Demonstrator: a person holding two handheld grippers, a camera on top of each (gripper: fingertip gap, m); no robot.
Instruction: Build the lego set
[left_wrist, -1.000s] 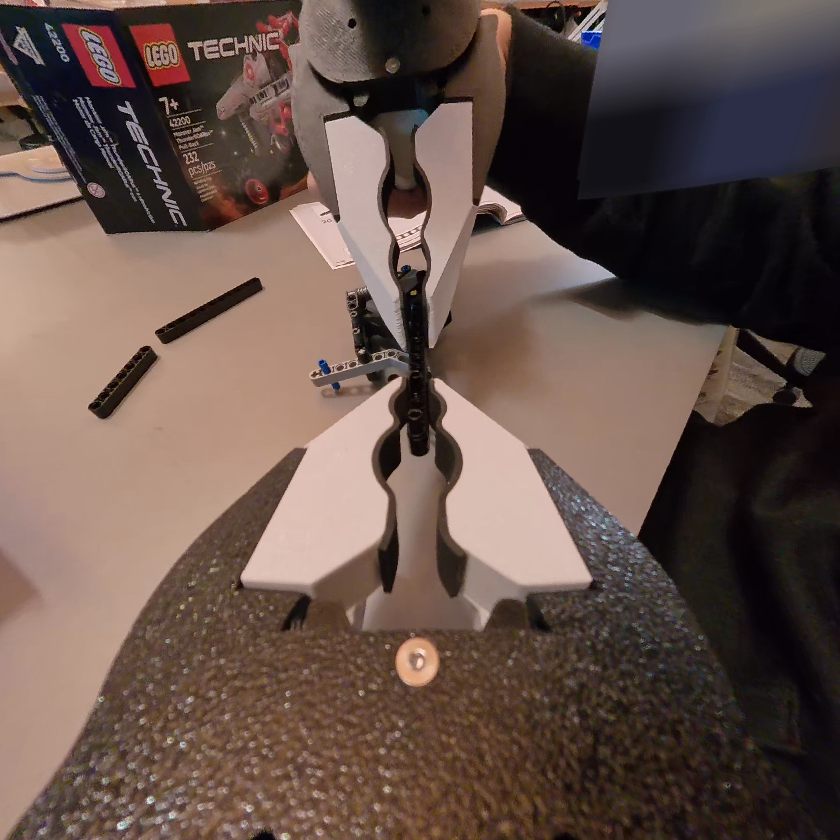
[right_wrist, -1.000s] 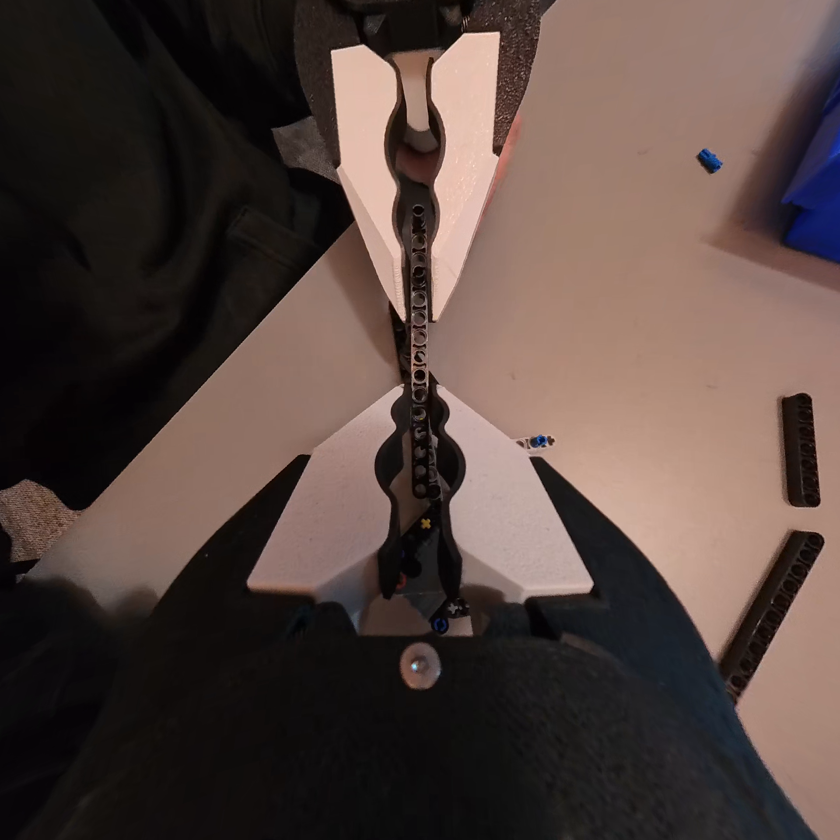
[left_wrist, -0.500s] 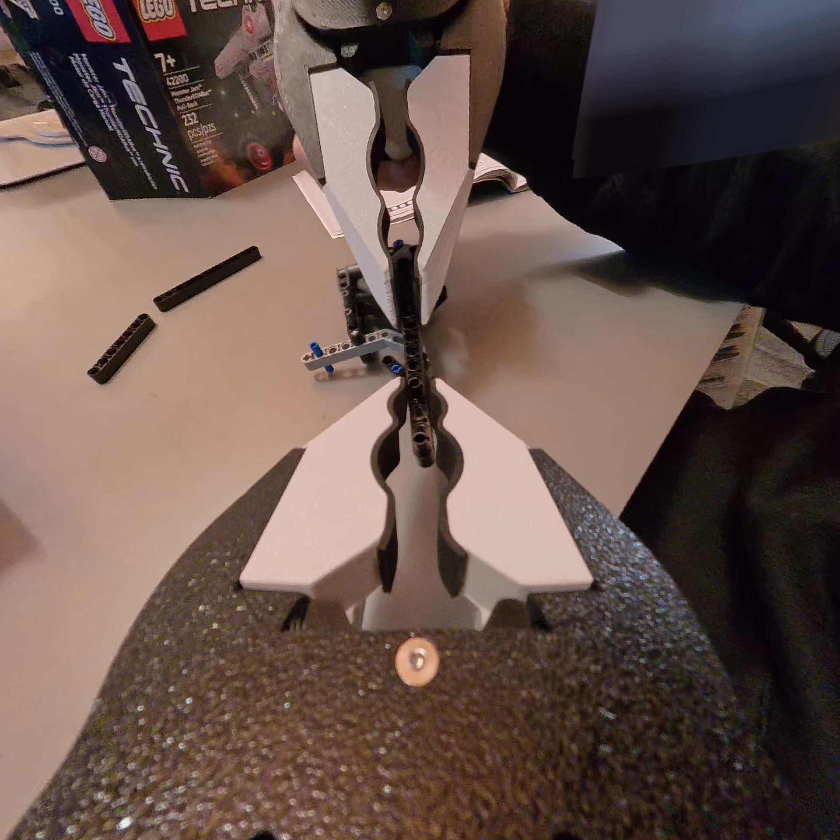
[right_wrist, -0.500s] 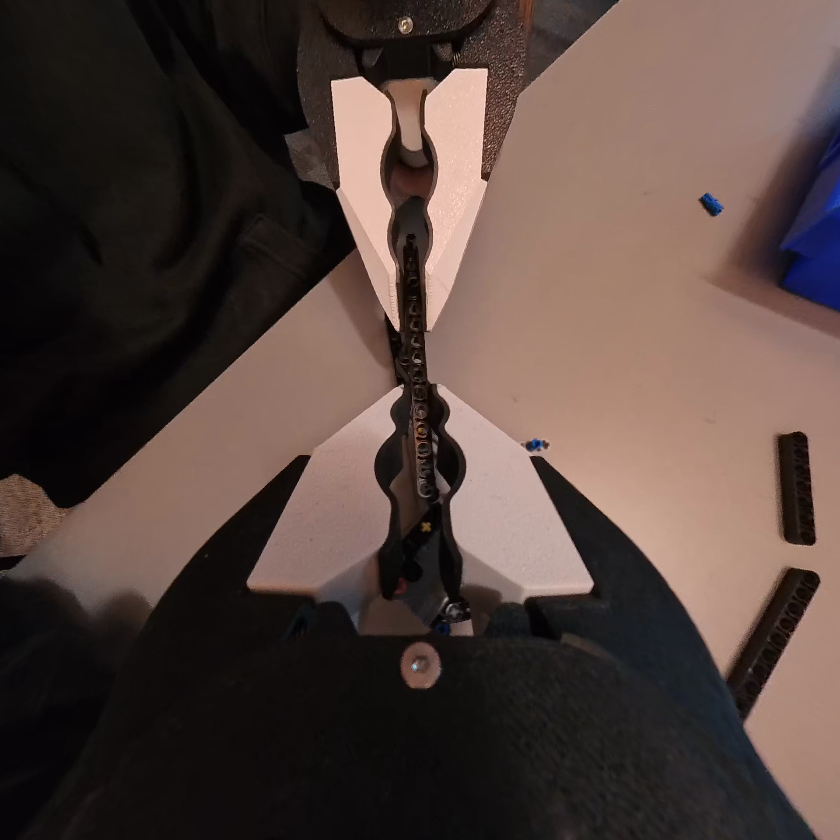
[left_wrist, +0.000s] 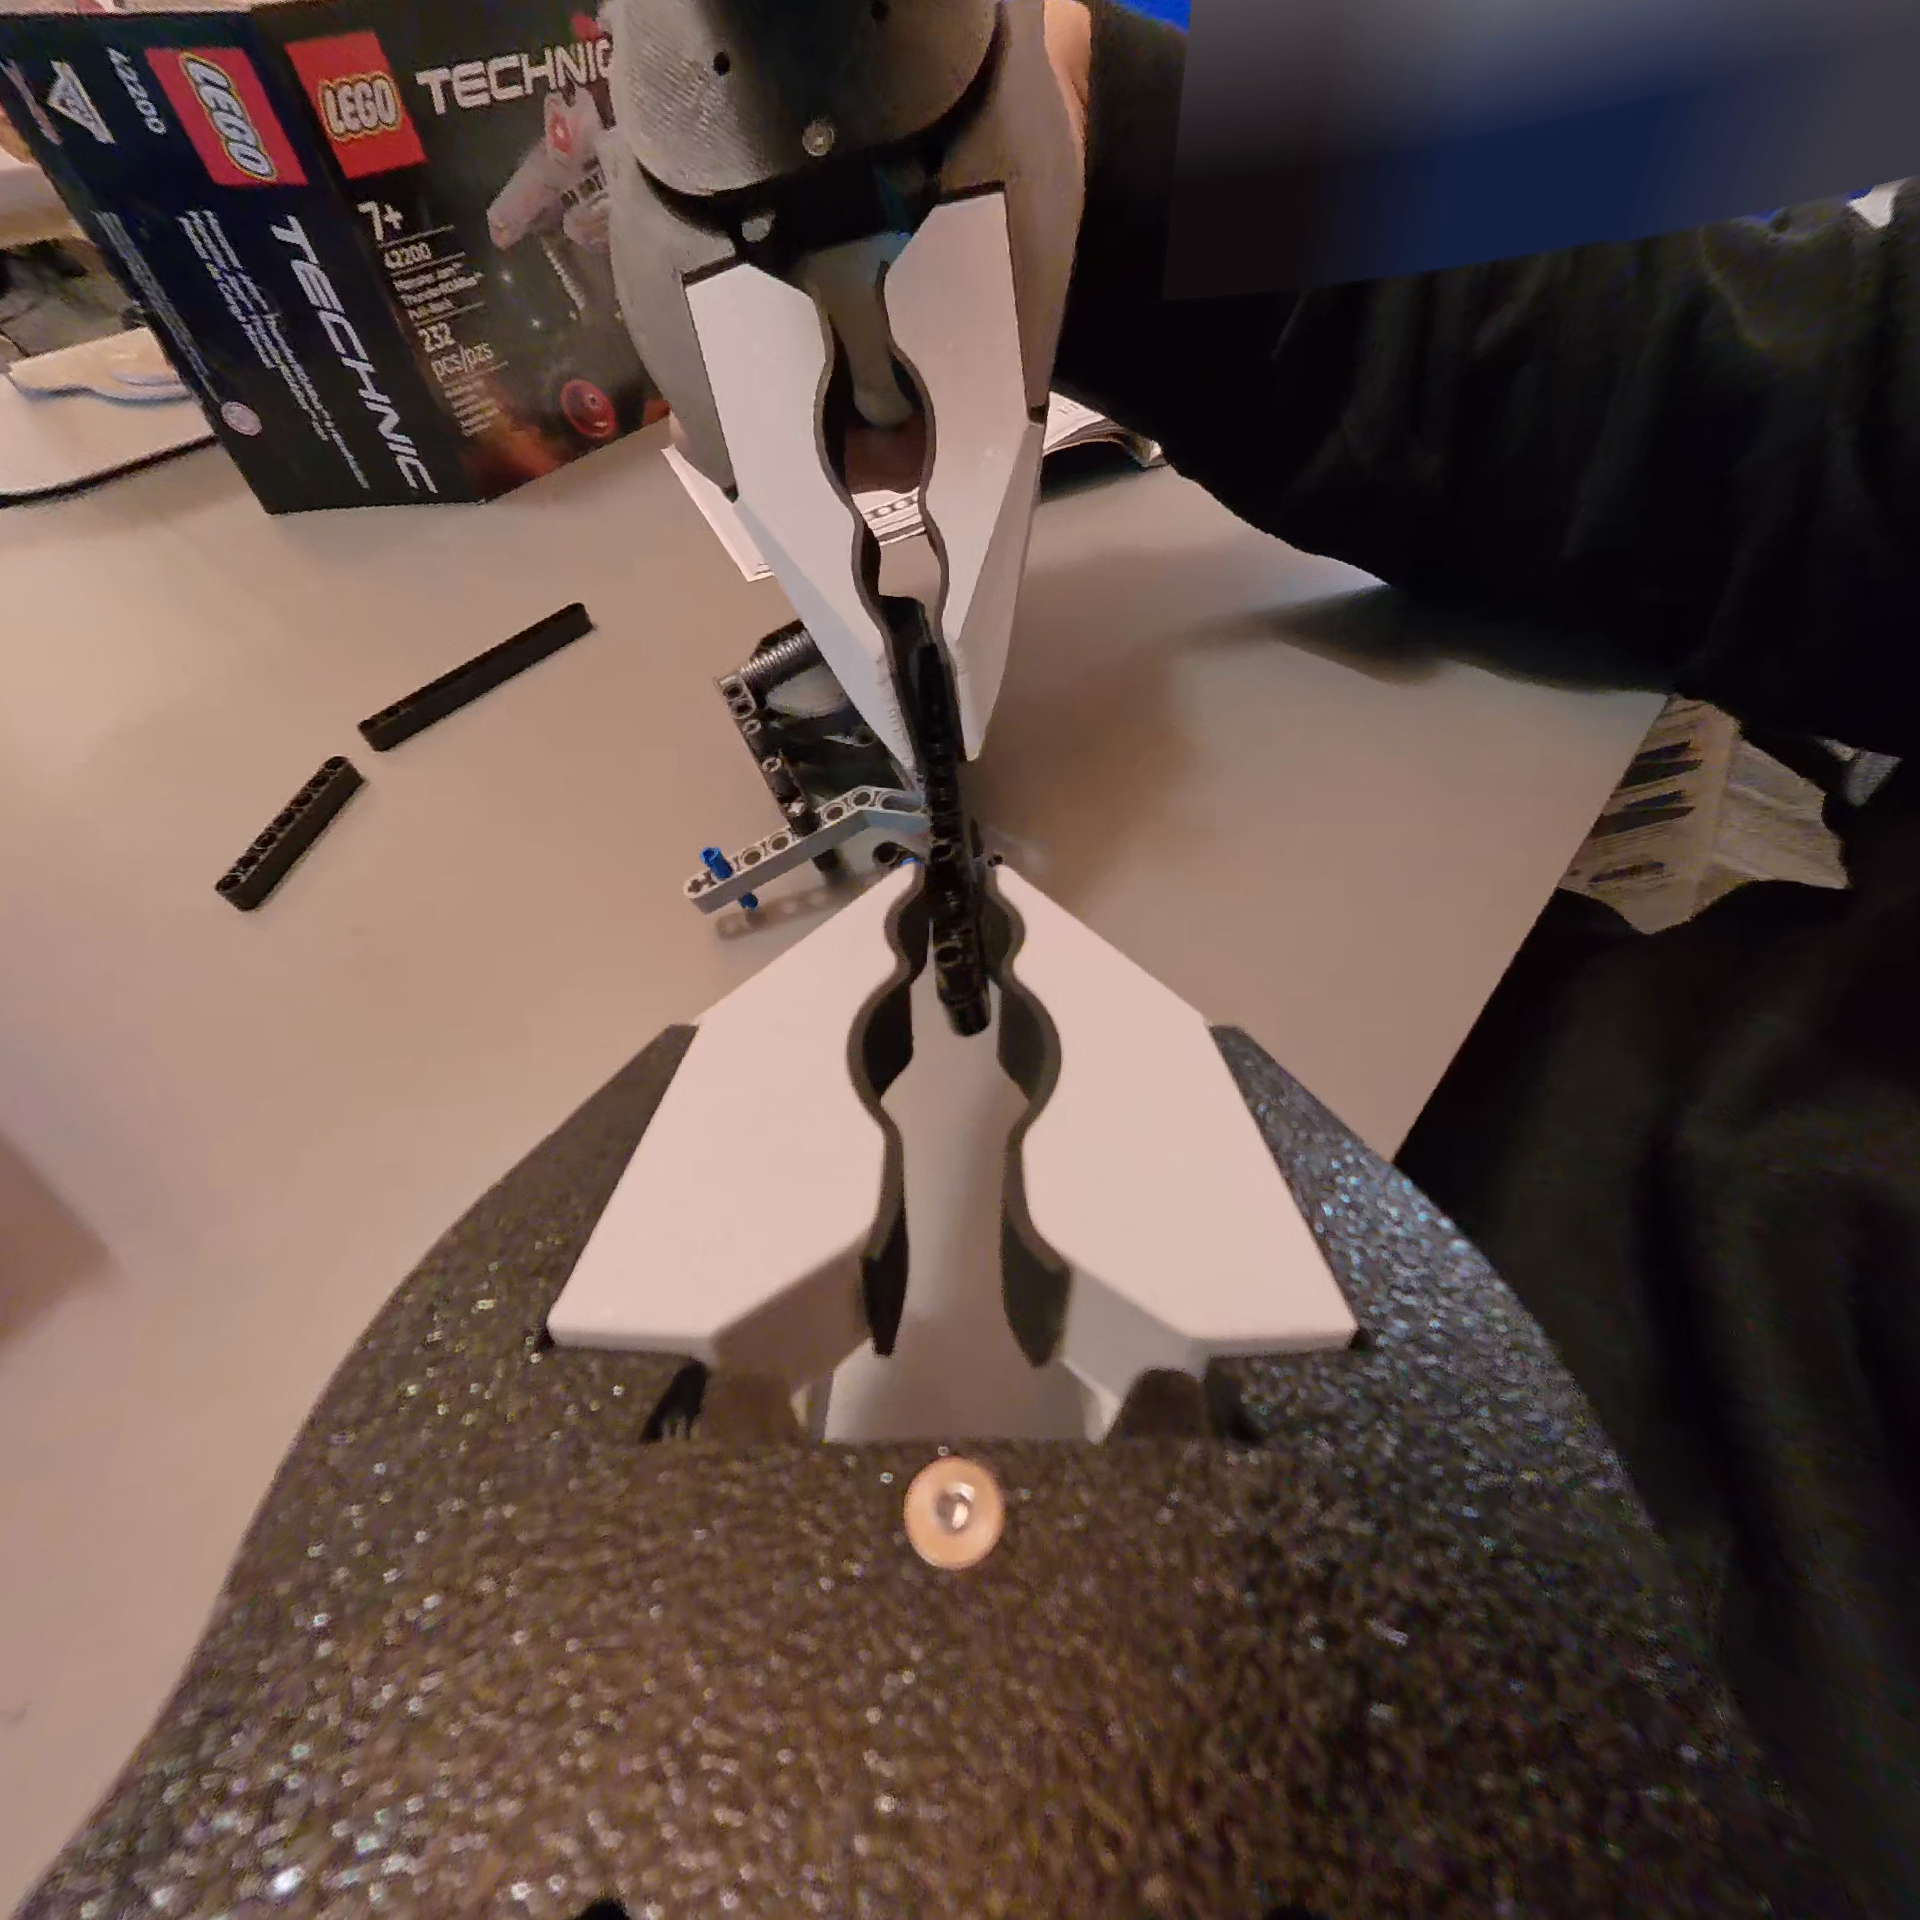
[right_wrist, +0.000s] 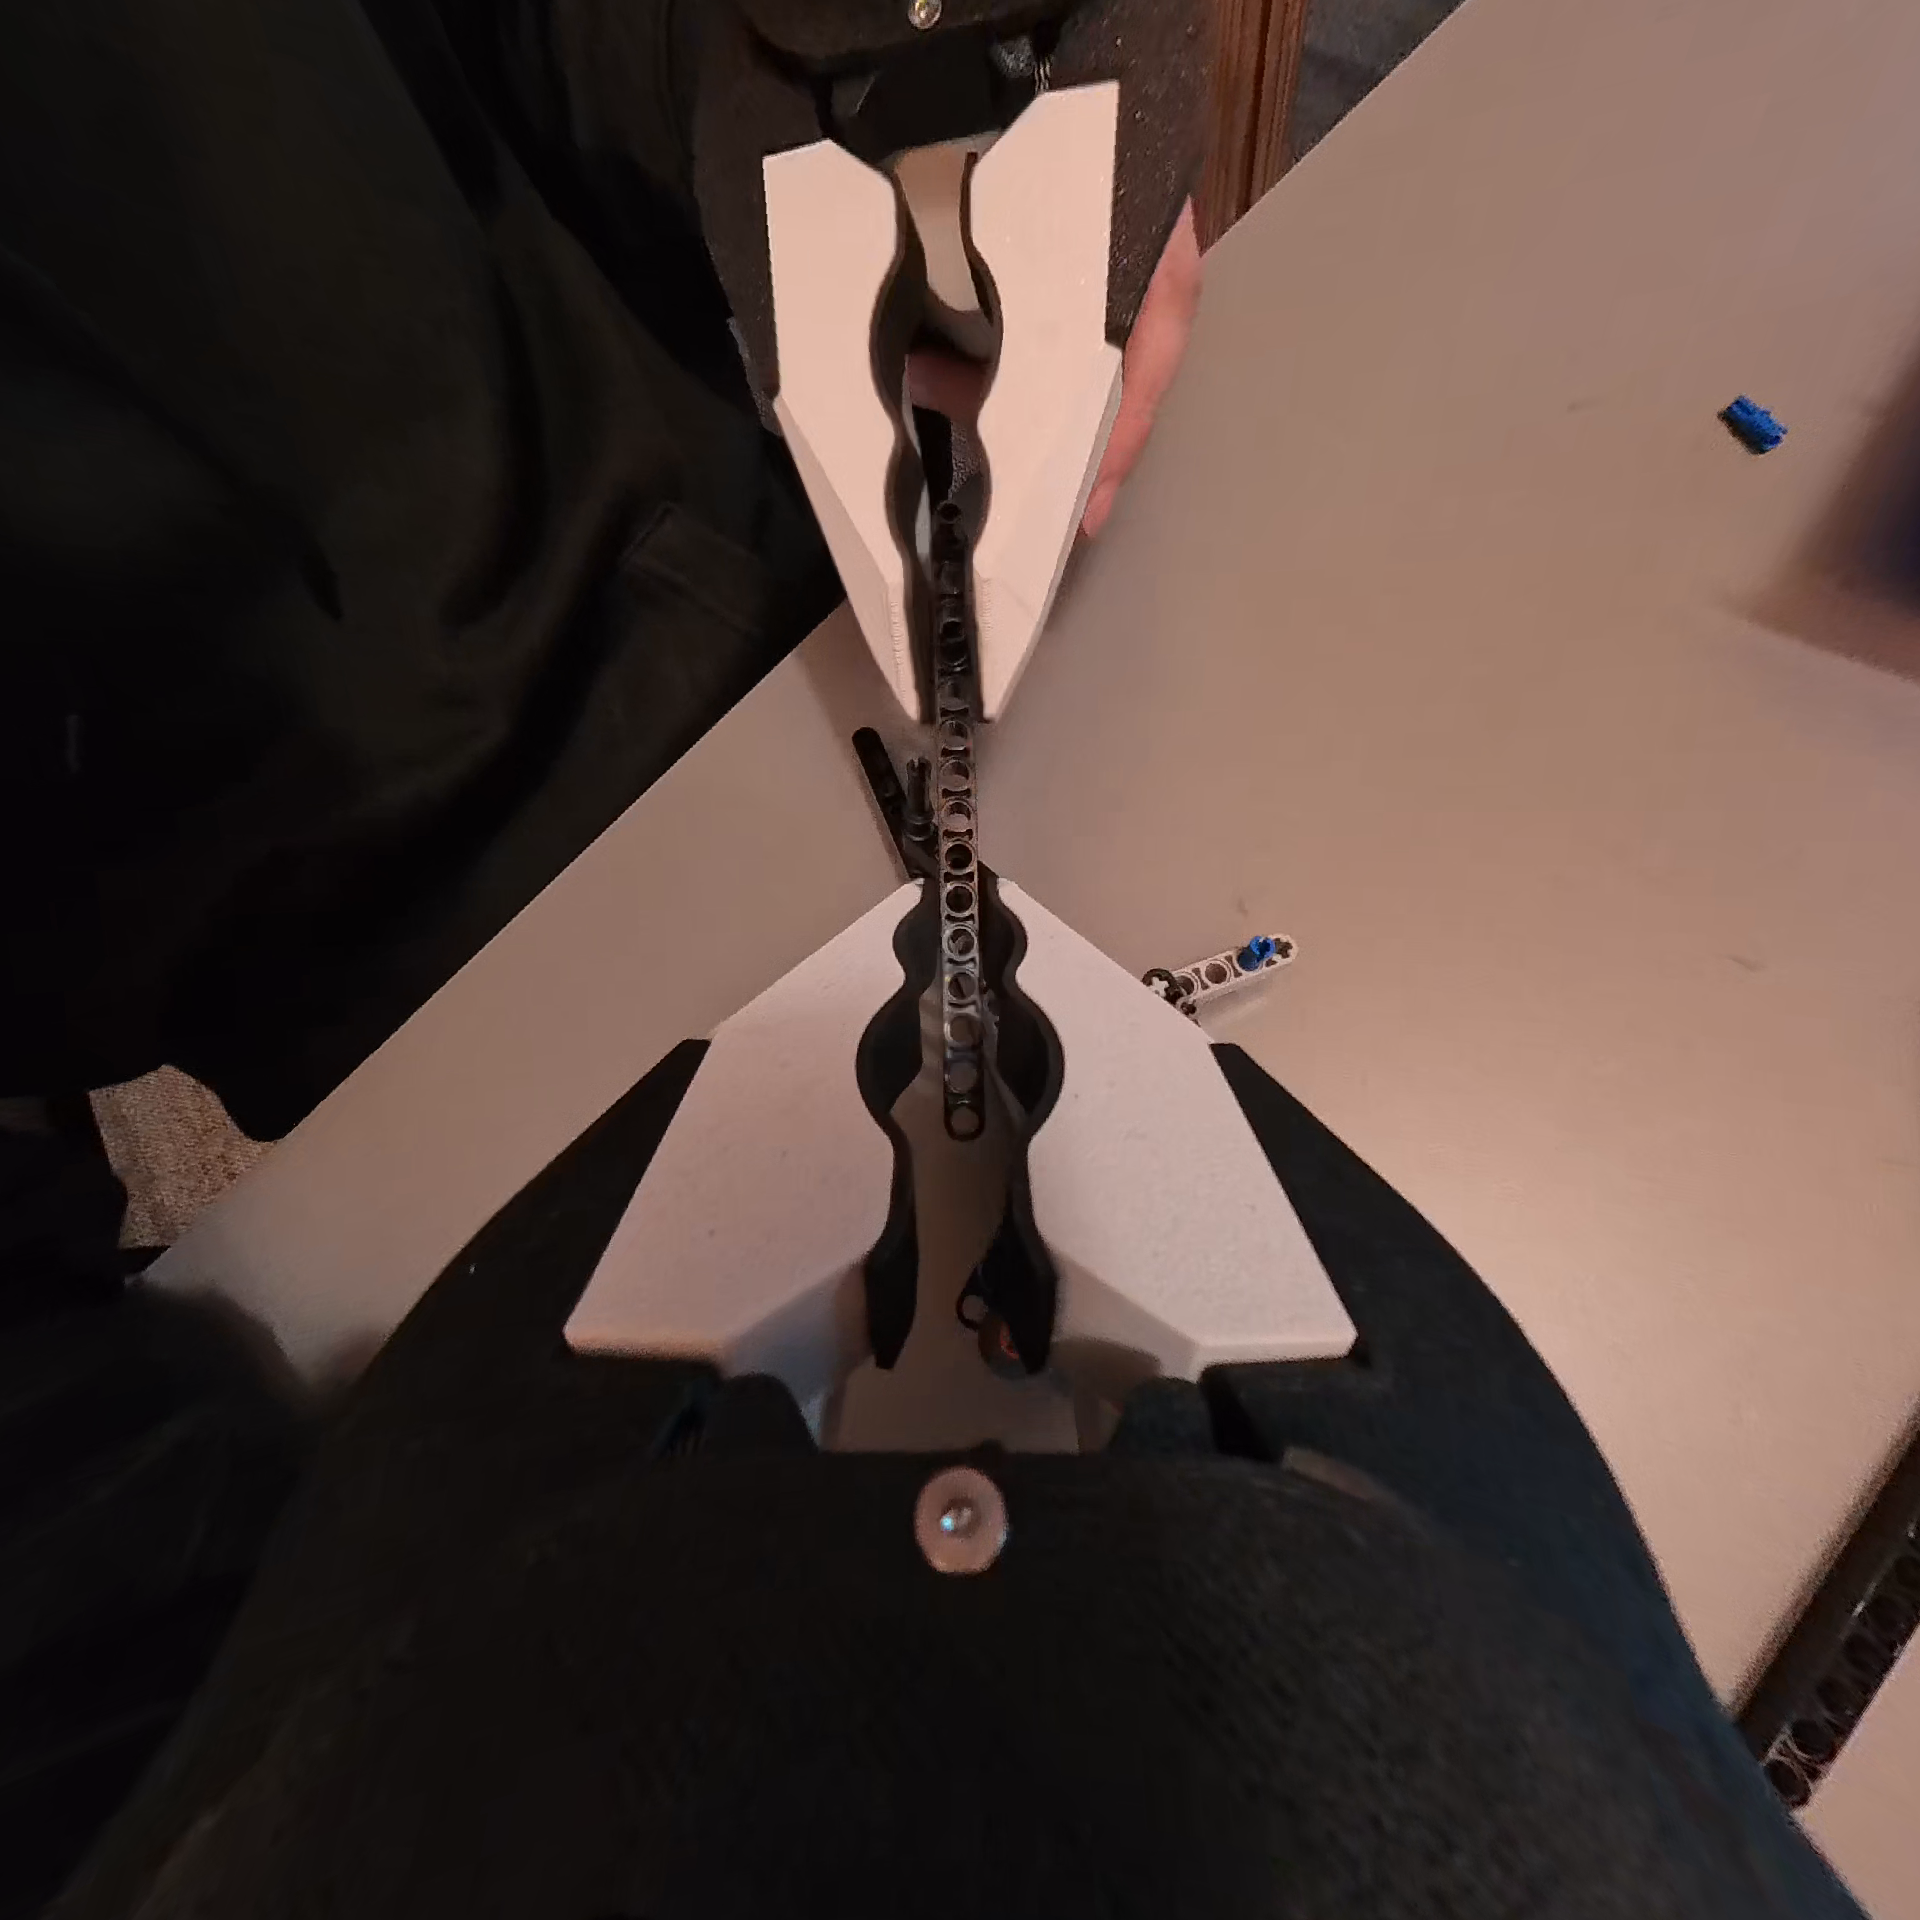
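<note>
A long black holed beam (left_wrist: 945, 821) runs between my two grippers, which face each other tip to tip above the table. My left gripper (left_wrist: 951, 899) is shut on its near end. My right gripper (left_wrist: 925, 743) is shut on its far end. In the right wrist view the same beam (right_wrist: 956, 810) spans from my right gripper (right_wrist: 956, 894) to my left gripper (right_wrist: 951, 717). The partly built black and grey chassis (left_wrist: 800, 743) sits on the table just behind the beam, with a light grey beam with blue pins (left_wrist: 790, 847) sticking out left; that grey beam also shows in the right wrist view (right_wrist: 1221, 966).
The set's box (left_wrist: 312, 260) stands at the back left, a booklet (left_wrist: 1091, 436) behind the right gripper. Two loose black beams (left_wrist: 473, 675) (left_wrist: 291, 831) lie on the left. A blue pin (right_wrist: 1754, 424) and another black beam (right_wrist: 888, 790) lie on the table. The table edge (left_wrist: 1507, 987) is close on the right. Both grippers' tips are close together, under 4 cm apart. The blue pin (right_wrist: 1754, 424) lies around 20 cm away from my left fingertips.
Both grippers stay shut on the long beam. The pair rocked slightly and straightened the beam. In the right wrist view the chassis parts under the jaws slid aside and the grey beam shows more.
</note>
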